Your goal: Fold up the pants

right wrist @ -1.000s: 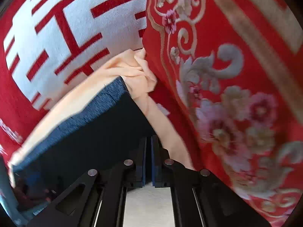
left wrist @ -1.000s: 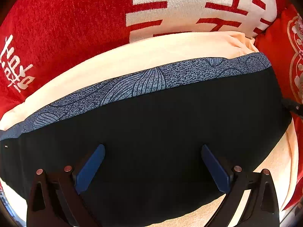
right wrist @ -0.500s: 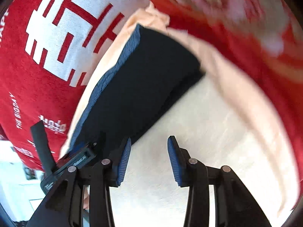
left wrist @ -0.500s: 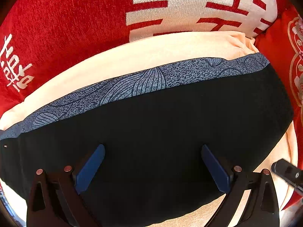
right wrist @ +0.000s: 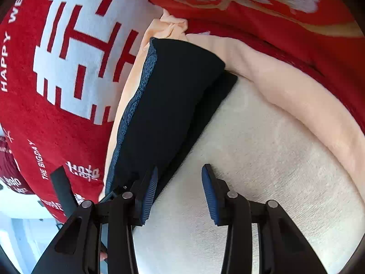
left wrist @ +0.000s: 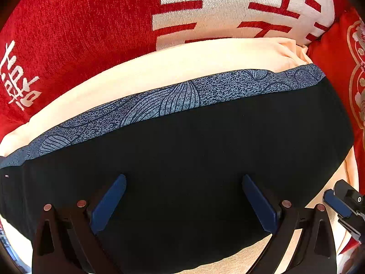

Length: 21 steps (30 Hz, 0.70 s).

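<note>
The pants [left wrist: 194,150] are a folded black bundle with a blue patterned band [left wrist: 173,100] along the far edge, lying on a cream cushion [left wrist: 159,68]. My left gripper [left wrist: 182,196] is wide open just above the black cloth, holding nothing. In the right wrist view the same bundle [right wrist: 173,105] lies to the left. My right gripper [right wrist: 179,189] is open and empty over the cream surface [right wrist: 262,159], its left finger [right wrist: 149,194] at the bundle's near edge. The right gripper's tip also shows in the left wrist view [left wrist: 342,203].
A red and white pillow [left wrist: 91,22] stands behind the bundle and a red floral pillow [left wrist: 351,73] at the right. In the right wrist view the floral pillow [right wrist: 251,11] runs along the top and a raised peach cushion edge [right wrist: 296,91] curves at the right.
My right gripper let go of the pants' edge, opened, and pulled back and to the right over the cream surface. My left gripper has stayed open and still.
</note>
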Each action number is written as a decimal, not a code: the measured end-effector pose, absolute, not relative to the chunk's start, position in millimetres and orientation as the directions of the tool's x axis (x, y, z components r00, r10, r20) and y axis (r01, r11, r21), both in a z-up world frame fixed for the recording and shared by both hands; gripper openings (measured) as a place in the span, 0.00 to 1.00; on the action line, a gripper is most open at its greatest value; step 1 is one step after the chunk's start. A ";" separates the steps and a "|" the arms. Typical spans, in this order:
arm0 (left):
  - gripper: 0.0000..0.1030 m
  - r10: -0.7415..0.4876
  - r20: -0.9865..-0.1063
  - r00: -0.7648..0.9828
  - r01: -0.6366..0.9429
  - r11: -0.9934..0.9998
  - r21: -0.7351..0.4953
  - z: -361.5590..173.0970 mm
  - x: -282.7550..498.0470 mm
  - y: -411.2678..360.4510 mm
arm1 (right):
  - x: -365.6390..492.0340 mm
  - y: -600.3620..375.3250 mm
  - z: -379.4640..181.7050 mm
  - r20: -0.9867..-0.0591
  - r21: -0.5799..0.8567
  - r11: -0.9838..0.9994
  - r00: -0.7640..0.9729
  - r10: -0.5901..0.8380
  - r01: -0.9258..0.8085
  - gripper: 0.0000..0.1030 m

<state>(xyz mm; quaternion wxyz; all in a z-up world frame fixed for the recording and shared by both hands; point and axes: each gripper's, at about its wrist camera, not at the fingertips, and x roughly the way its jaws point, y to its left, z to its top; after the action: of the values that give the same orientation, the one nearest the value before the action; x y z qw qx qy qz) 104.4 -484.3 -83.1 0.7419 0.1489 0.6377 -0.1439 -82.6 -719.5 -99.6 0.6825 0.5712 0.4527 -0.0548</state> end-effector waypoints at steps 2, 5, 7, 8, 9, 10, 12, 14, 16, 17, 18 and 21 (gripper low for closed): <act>0.99 -0.023 -0.989 0.145 0.404 0.914 0.038 -83.0 104.3 -484.1 | -86.0 -719.6 -102.3 -0.658 0.750 0.315 0.608 0.444 0.582 0.43; 0.99 -0.024 -0.989 0.145 0.404 0.914 0.037 -83.0 104.4 -484.1 | -87.1 -722.3 -108.3 -0.619 0.781 0.268 0.647 0.445 0.564 0.45; 0.99 -0.024 -0.989 0.143 0.404 0.914 0.036 -83.0 105.5 -484.5 | -84.0 -724.8 -110.4 -0.599 0.798 0.255 0.671 0.437 0.547 0.45; 0.99 -0.024 -0.990 0.142 0.405 0.914 0.036 -83.0 105.6 -485.0 | -79.4 -726.6 -111.7 -0.589 0.806 0.255 0.683 0.432 0.534 0.45; 0.99 -0.024 -0.990 0.142 0.405 0.914 0.036 -83.1 105.7 -485.0 | -75.7 -727.8 -112.1 -0.582 0.812 0.258 0.692 0.428 0.523 0.45; 0.99 -0.024 -0.990 0.142 0.404 0.914 0.036 -83.1 105.8 -485.0 | -71.5 -729.0 -112.5 -0.576 0.817 0.262 0.700 0.423 0.514 0.45; 0.99 -0.025 -0.990 0.141 0.405 0.914 0.035 -83.2 106.4 -484.7 | -60.1 -730.5 -113.7 -0.562 0.827 0.274 0.719 0.409 0.490 0.45; 0.99 -0.025 -0.990 0.142 0.406 0.913 0.036 -83.1 106.2 -484.7 | -50.3 -730.1 -113.7 -0.550 0.835 0.286 0.733 0.400 0.470 0.45; 0.99 -0.028 -0.989 0.145 0.412 0.911 0.034 -83.4 106.2 -484.8 | -39.0 -729.0 -115.7 -0.534 0.845 0.275 0.742 0.405 0.458 0.45; 0.99 -0.032 -0.989 0.143 0.415 0.909 0.031 -83.2 106.9 -484.7 | -34.9 -729.3 -117.4 -0.524 0.852 0.254 0.745 0.413 0.458 0.45; 0.99 -0.034 -0.990 0.140 0.417 0.908 0.028 -82.9 107.3 -484.4 | -31.0 -730.4 -119.9 -0.521 0.853 0.229 0.739 0.426 0.469 0.44; 0.78 -0.025 -0.990 0.140 0.392 0.919 0.032 -71.9 113.8 -479.8 | -25.7 -734.2 -122.7 -0.541 0.836 0.207 0.704 0.461 0.508 0.17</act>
<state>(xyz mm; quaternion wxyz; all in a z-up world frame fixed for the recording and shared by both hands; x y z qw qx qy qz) 113.8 -479.8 -71.9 0.7414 0.1431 0.6403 -0.1406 -25.7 -734.2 -122.7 0.6748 0.6296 0.3845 -0.0173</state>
